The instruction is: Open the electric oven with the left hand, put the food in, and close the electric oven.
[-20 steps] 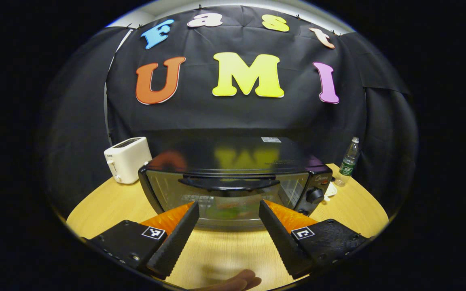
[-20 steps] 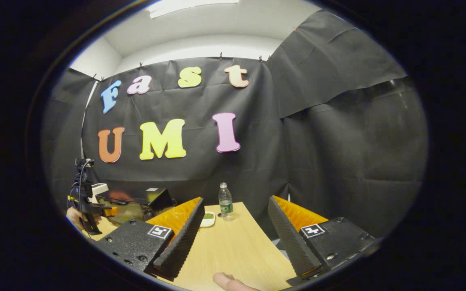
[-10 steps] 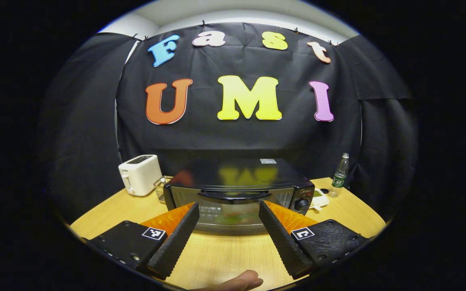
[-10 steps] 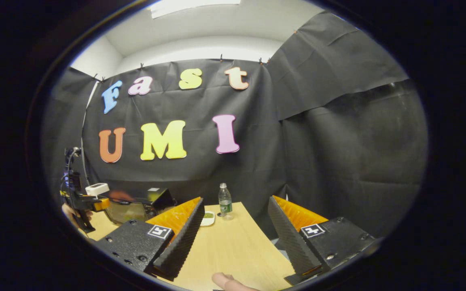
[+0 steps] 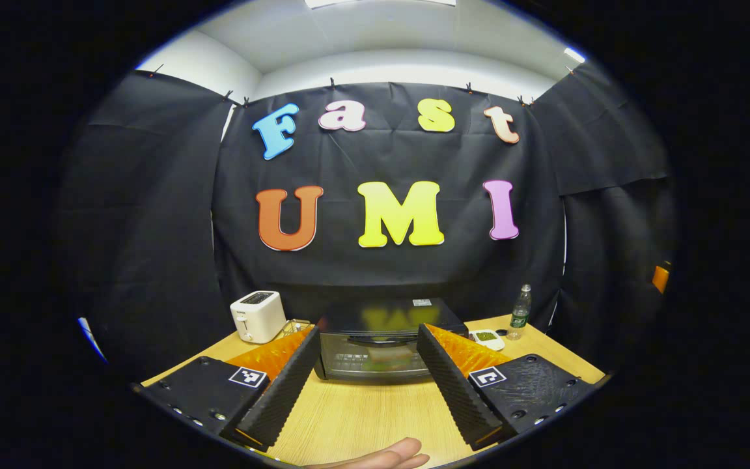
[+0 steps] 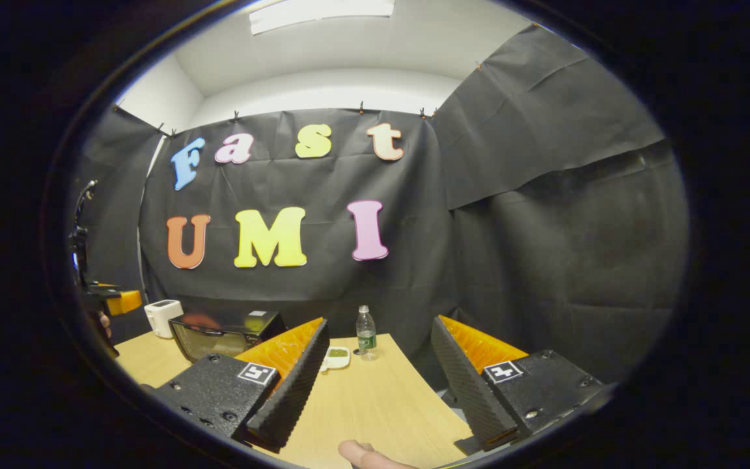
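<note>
- Electric oven sits at the table's far side, dead ahead of the left gripper, door shut, long side running across the view. Well apart, no contact.
- L is the nearer one, I'd say; from the right gripper the oven lies off to the left, farther back.
- Green stuff seen thru the door glass – prob the food, can't be sure.
- Both grippers: jaws spread wide, nothing held, nothing touched.
- Small dish and bottle stand near the oven's right end.
</note>
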Demonstrator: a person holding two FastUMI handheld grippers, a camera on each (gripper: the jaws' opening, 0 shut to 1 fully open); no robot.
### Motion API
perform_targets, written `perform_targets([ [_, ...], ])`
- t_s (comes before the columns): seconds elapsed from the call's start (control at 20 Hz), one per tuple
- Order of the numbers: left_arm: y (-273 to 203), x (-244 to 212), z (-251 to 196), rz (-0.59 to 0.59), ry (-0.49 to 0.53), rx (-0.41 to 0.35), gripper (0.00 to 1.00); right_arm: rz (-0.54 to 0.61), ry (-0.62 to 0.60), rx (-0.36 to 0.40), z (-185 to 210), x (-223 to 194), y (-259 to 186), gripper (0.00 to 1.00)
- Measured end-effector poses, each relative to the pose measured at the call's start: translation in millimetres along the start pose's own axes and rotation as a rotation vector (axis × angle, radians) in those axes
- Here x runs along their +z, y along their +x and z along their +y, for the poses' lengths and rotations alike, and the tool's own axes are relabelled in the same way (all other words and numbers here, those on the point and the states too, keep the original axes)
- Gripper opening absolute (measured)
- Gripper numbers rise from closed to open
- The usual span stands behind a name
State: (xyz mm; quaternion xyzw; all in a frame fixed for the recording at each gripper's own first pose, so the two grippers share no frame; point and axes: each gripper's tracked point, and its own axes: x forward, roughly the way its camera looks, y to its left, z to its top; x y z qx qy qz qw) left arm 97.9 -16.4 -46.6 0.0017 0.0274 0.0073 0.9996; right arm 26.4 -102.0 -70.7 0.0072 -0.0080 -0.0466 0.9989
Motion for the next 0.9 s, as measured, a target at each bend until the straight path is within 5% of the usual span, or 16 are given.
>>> perform_targets([
  [0.55, -155.0, 16.7, 17.9, -0.101, -0.055, -0.001, 0.97, -0.092, -0.044, 0.014, 3.6, 31.8, -89.8, 1.00],
  [0.85, -177.6, 28.4, 11.9, -0.162, -0.028, -0.015, 0.95, -0.117, -0.060, 0.017, 4.3, 41.6, -107.0, 0.96],
  [0.9, -177.6, 25.9, 7.1, -0.159, -0.026, -0.025, 0.85, -0.114, -0.060, 0.017, 4.0, 40.5, -106.2, 0.96],
])
